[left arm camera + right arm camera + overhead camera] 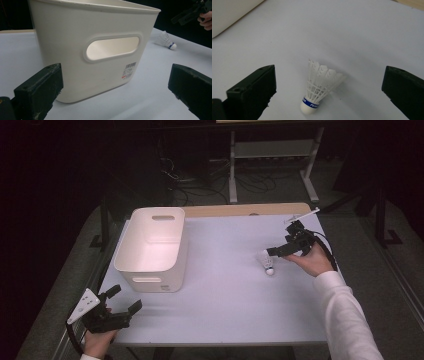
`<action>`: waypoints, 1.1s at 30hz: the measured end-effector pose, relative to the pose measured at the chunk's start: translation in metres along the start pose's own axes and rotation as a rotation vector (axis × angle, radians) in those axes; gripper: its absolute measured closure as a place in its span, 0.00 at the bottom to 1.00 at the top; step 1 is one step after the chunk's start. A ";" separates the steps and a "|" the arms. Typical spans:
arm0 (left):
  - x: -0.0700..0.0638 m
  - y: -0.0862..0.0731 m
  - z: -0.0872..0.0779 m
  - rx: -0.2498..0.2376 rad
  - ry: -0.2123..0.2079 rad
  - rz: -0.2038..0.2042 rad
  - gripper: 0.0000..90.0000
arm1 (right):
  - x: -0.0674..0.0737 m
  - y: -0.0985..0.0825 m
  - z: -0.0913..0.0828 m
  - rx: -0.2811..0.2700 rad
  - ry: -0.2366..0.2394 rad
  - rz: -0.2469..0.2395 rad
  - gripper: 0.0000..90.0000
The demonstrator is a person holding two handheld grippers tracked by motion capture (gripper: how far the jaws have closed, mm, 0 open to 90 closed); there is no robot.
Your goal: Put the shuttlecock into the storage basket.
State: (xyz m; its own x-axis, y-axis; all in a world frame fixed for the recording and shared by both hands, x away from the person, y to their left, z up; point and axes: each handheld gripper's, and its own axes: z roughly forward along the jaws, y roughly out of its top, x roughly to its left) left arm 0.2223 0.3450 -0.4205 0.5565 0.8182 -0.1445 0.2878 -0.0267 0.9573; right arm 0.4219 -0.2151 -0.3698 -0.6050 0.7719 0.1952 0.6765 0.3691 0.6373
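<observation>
A white feather shuttlecock (pixel 266 262) (pixel 318 86) (pixel 166 41) with a blue band lies on its side on the white table, right of centre. My right gripper (pixel 274 253) (pixel 329 92) hovers just over it, open, with the jaws wide on either side and touching nothing. A white plastic bin (pixel 152 247) (pixel 97 45) with handle cut-outs stands at the left and looks empty. My left gripper (pixel 125 300) (pixel 115 95) is open near the table's front left corner, facing the bin's near wall.
The white table (pixel 230 300) has a wooden strip (pixel 240 210) along its far edge. Beyond it stand a metal shelf frame (pixel 270 160) and cables on a dark floor. A white sleeve (pixel 345 320) reaches in from the bottom right.
</observation>
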 end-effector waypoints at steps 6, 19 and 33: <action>0.000 0.000 0.000 0.001 -0.001 0.001 0.00 | -0.003 0.000 0.012 0.046 0.008 0.026 0.00; 0.000 0.000 0.000 -0.003 -0.009 0.001 0.00 | -0.009 -0.005 0.029 0.167 0.023 0.087 0.00; 0.000 0.000 0.000 0.002 -0.008 0.003 0.00 | -0.012 -0.021 0.048 0.302 0.017 0.191 0.00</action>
State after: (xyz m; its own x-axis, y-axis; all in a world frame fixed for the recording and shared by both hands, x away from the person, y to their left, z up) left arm 0.2220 0.3451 -0.4202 0.5633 0.8138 -0.1431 0.2874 -0.0306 0.9573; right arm 0.4351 -0.2068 -0.4215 -0.4604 0.8341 0.3039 0.8704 0.3569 0.3393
